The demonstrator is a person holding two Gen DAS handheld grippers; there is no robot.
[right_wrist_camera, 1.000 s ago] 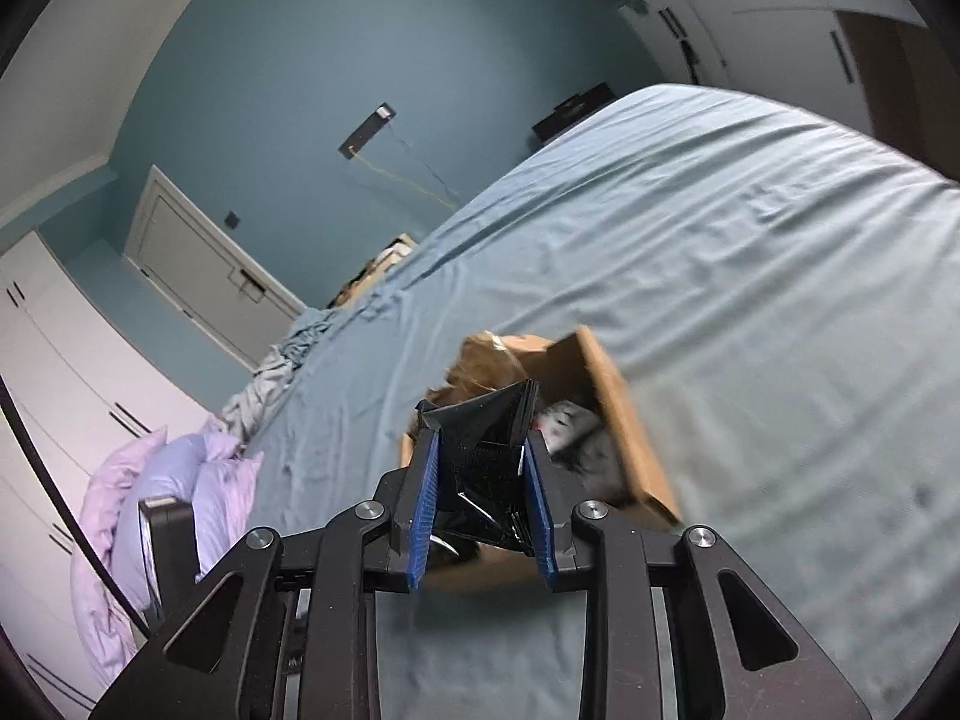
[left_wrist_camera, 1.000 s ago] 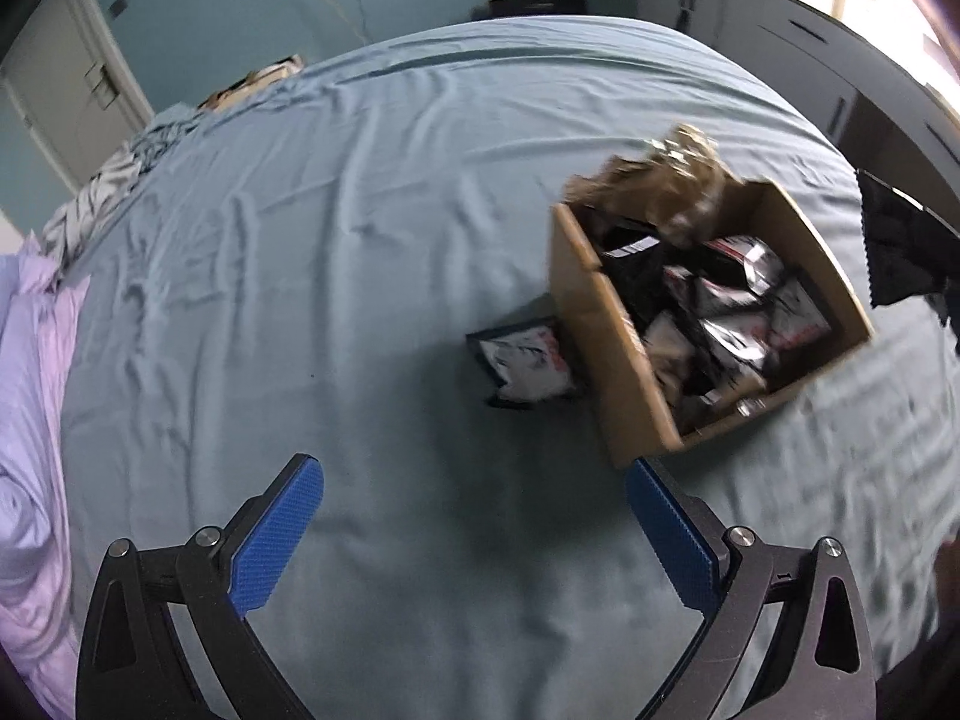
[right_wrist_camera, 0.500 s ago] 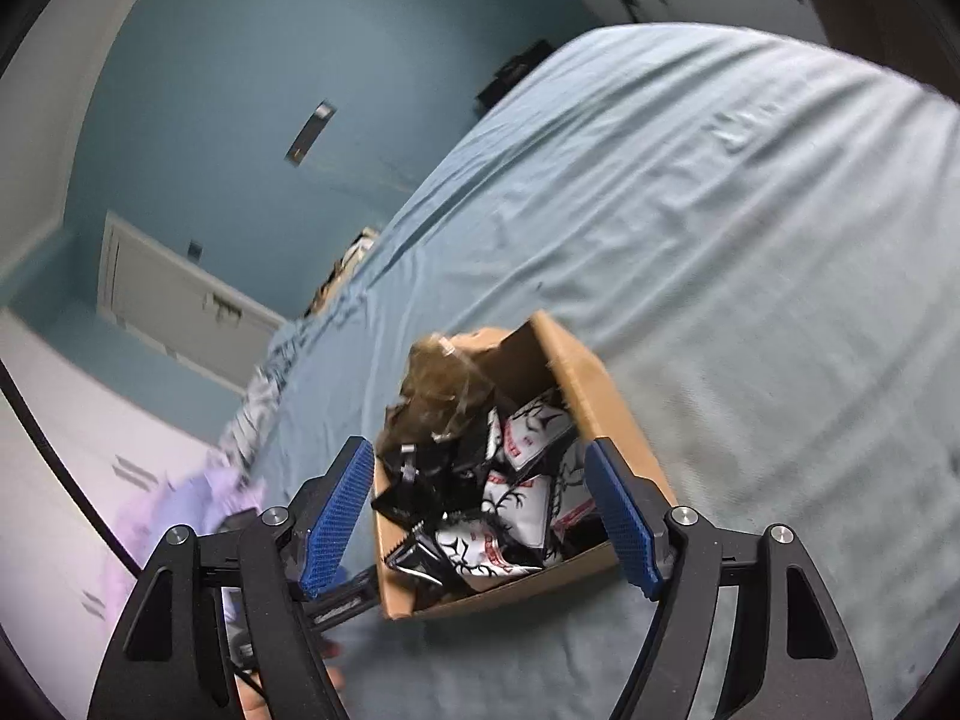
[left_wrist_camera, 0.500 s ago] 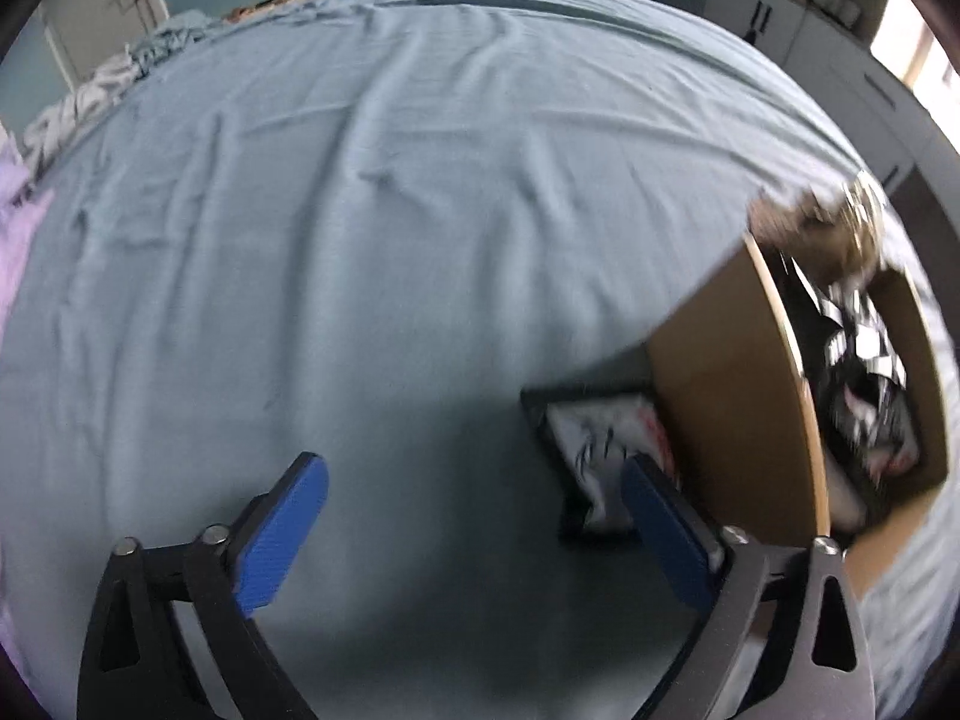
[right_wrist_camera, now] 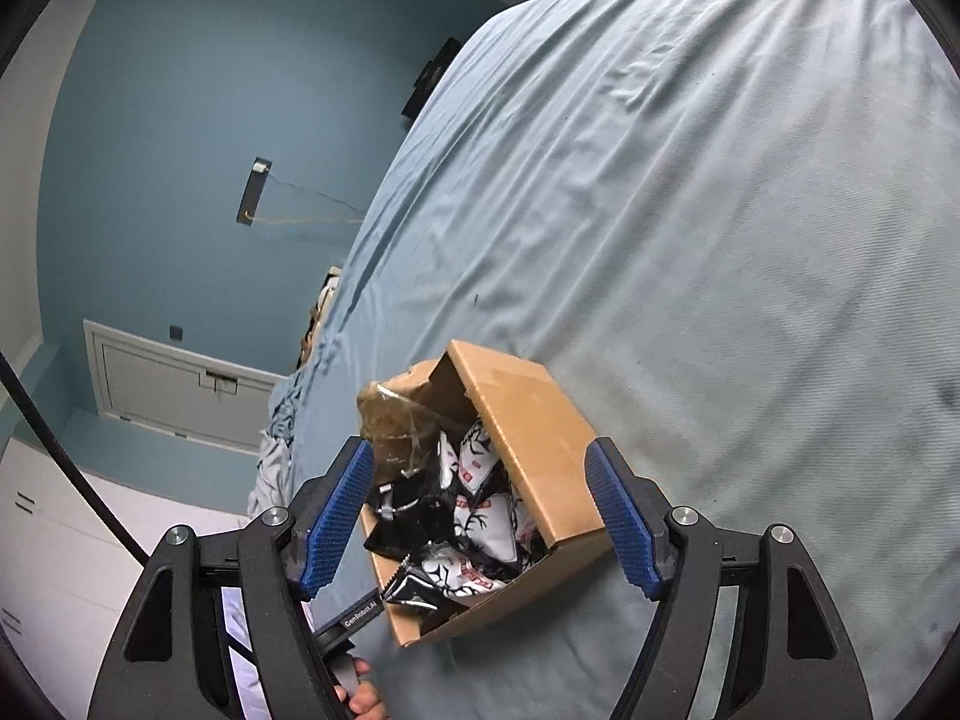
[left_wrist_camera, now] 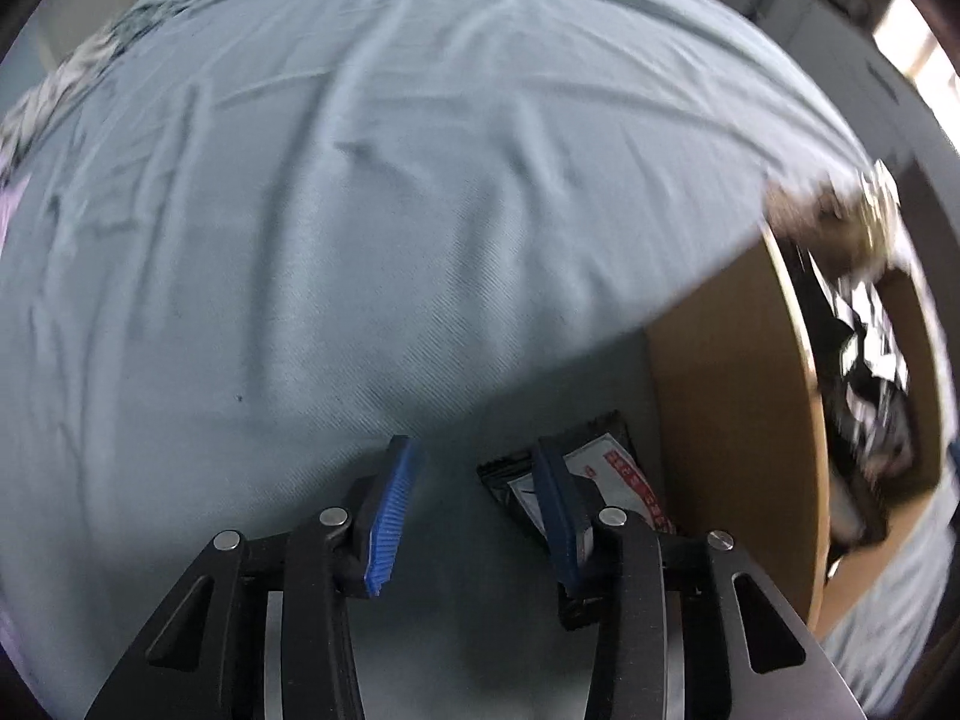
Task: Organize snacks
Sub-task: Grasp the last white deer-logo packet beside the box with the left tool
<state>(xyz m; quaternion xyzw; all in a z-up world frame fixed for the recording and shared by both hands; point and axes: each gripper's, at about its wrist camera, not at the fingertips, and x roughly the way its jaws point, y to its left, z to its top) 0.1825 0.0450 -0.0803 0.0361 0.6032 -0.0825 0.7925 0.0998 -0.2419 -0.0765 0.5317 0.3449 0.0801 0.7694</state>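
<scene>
Left claw (left_wrist_camera: 474, 510) points steeply down at bed (left_wrist_camera: 360, 210); jaws have just been closing, now narrowed but apart, only sheet between them. Snack packet (left_wrist_camera: 612, 474) lies flat on sheet just beside cardboard box (left_wrist_camera: 732, 420), partly under claw's right finger (left_wrist_camera: 555, 516); contact unclear. Right claw (right_wrist_camera: 480, 516) spread wide above box (right_wrist_camera: 540, 450), holding nothing. Box sits on bed (right_wrist_camera: 720, 210), full of black-and-white snack packets (right_wrist_camera: 474, 516), crumpled brown bag (right_wrist_camera: 396, 426) at far end.
</scene>
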